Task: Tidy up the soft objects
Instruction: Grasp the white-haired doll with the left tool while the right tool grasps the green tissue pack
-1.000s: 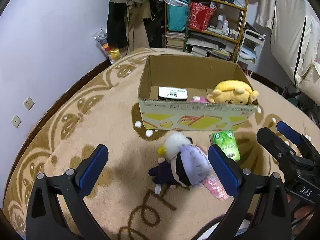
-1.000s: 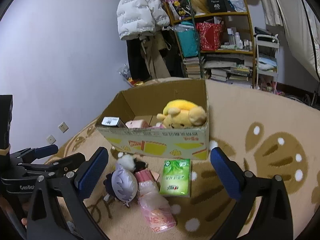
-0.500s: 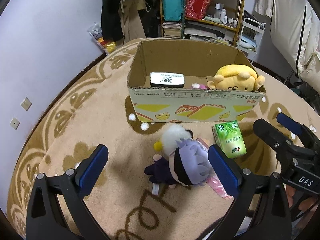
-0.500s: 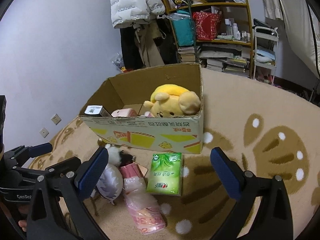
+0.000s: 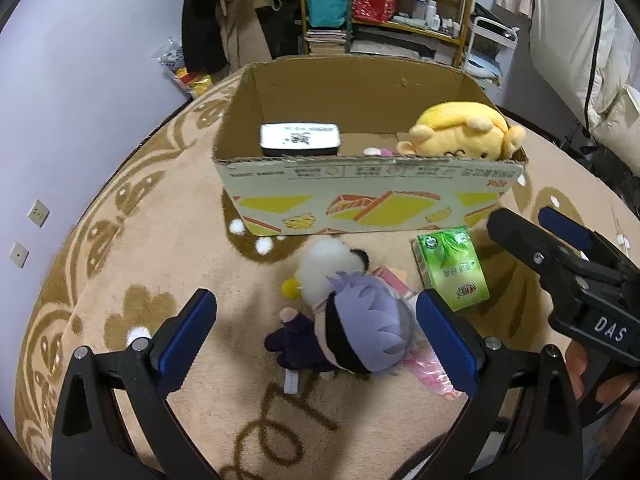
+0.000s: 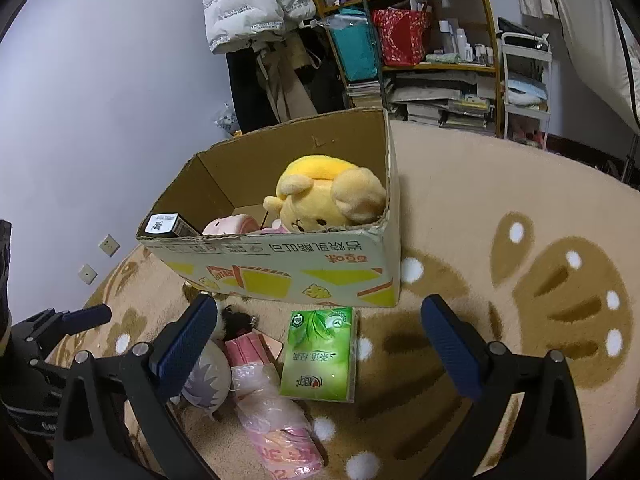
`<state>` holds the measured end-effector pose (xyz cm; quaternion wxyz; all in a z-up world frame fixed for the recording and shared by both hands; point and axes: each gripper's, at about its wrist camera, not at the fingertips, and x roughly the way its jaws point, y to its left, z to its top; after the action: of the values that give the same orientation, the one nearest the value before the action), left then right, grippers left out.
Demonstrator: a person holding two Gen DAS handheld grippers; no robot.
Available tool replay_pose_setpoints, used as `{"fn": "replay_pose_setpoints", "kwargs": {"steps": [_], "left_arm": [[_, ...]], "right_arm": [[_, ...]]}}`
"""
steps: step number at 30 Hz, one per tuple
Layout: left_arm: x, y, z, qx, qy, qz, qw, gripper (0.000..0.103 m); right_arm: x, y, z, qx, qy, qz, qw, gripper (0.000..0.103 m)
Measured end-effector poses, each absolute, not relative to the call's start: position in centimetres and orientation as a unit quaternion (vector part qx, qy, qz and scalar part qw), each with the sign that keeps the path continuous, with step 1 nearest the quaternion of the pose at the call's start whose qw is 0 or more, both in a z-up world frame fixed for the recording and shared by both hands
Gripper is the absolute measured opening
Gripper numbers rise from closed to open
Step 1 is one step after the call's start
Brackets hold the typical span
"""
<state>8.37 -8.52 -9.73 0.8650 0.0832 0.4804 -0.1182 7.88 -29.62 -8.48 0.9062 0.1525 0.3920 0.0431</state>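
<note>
An open cardboard box stands on the rug and holds a yellow bear plush, a white-labelled black box and a pink item. In front of it lie a purple-haired doll, a white fluffy toy, a pink plastic-wrapped pack and a green tissue pack. My left gripper is open, its fingers either side of the doll, above it. My right gripper is open over the tissue pack.
A beige patterned rug covers the floor. Behind the box stand a cluttered shelf and hanging coats. The purple wall with sockets runs along the left. A white cart is at the back right.
Both grippers have moved forward and lower toward the objects in front of the box. The toys and packs lie as before.
</note>
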Motion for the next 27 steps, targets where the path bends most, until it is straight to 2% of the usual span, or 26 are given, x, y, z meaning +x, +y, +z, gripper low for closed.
{"fn": "replay_pose_setpoints", "kwargs": {"steps": [12, 15, 19, 27], "left_arm": [[8.2, -11.3, -11.3, 0.117, 0.492, -0.144, 0.851, 0.099], [8.4, -12.1, -12.4, 0.134, 0.501, -0.137, 0.844, 0.099], [8.6, -12.6, -13.8, 0.163, 0.510, -0.130, 0.835, 0.099], [9.6, -12.3, -15.1, 0.172, 0.520, -0.104, 0.830, 0.099]], "right_arm": [[9.7, -29.7, -11.2, 0.192, 0.449, 0.079, 0.869, 0.103], [10.2, -29.4, -12.4, 0.191, 0.471, 0.081, 0.857, 0.101], [10.6, -29.1, -13.7, 0.178, 0.485, 0.074, 0.853, 0.091], [11.3, -28.5, -15.3, 0.181, 0.506, 0.090, 0.839, 0.088]]}}
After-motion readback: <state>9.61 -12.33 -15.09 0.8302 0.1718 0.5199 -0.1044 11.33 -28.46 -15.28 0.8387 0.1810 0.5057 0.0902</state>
